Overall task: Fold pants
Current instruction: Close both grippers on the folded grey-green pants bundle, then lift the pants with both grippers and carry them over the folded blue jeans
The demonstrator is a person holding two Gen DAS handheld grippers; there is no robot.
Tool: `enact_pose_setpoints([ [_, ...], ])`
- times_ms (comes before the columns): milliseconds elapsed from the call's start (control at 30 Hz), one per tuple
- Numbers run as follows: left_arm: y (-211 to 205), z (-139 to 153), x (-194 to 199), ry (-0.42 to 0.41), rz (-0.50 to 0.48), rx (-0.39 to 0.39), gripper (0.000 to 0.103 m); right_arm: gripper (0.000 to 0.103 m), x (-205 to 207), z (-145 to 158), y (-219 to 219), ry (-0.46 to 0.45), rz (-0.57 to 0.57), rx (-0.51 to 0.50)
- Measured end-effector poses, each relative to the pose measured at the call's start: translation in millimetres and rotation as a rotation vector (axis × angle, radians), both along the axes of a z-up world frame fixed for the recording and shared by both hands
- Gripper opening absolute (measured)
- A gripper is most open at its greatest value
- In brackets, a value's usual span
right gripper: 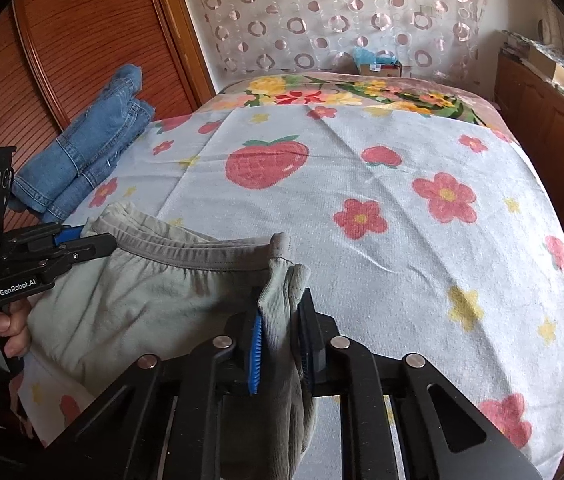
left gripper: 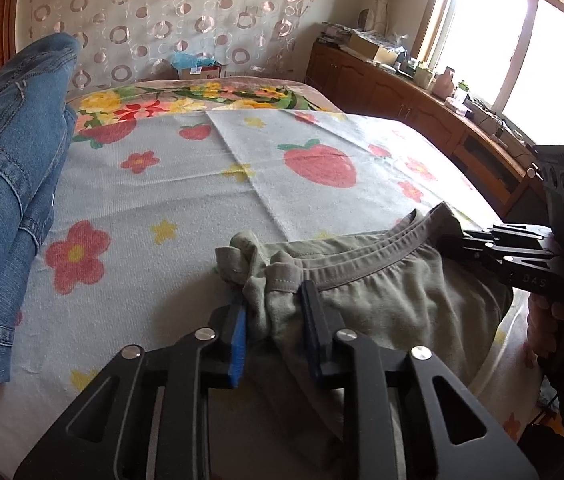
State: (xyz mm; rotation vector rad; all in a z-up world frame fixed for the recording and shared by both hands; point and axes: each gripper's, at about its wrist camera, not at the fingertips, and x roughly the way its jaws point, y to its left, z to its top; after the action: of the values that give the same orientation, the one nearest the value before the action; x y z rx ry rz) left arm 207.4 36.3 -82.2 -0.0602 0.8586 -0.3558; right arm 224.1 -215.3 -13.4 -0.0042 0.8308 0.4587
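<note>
The green pants (left gripper: 382,300) lie low in both frames at the bed's (left gripper: 162,184) near edge, the left tool (left gripper: 272,320) and right tool (right gripper: 280,340) each clenched on a bunched waistband corner. That bunching could drag lopsided or slip when lifted. The legs are cut off below the frames.

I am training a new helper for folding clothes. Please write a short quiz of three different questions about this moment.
1. True or false: both grippers pinch the waistband of the grey-green pants.
2. What lies folded at the far edge of the bed? A) towel B) jeans C) pillow
3. Fill in: the bed cover shows flowers and ____.

Key: 1 true: left gripper and right gripper both pinch it. 2 B, jeans. 3 strawberries.
</note>
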Motion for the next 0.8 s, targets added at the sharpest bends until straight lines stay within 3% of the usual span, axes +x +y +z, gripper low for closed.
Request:
enact_pose_setpoints([
  [133,-1,9,-5,-0.019,0.0,-0.016,0.018,0.013,-3,4,1,-0.02,0.018,0.005],
  [433,-1,27,-12,-0.069,0.001,-0.021,0.017,0.012,-14,25,3,-0.094,0.037,0.034],
  [800,7,74,-10,-0.194,0.042,0.015,0.015,0.012,-17,61,19,-0.218,0.081,0.001],
])
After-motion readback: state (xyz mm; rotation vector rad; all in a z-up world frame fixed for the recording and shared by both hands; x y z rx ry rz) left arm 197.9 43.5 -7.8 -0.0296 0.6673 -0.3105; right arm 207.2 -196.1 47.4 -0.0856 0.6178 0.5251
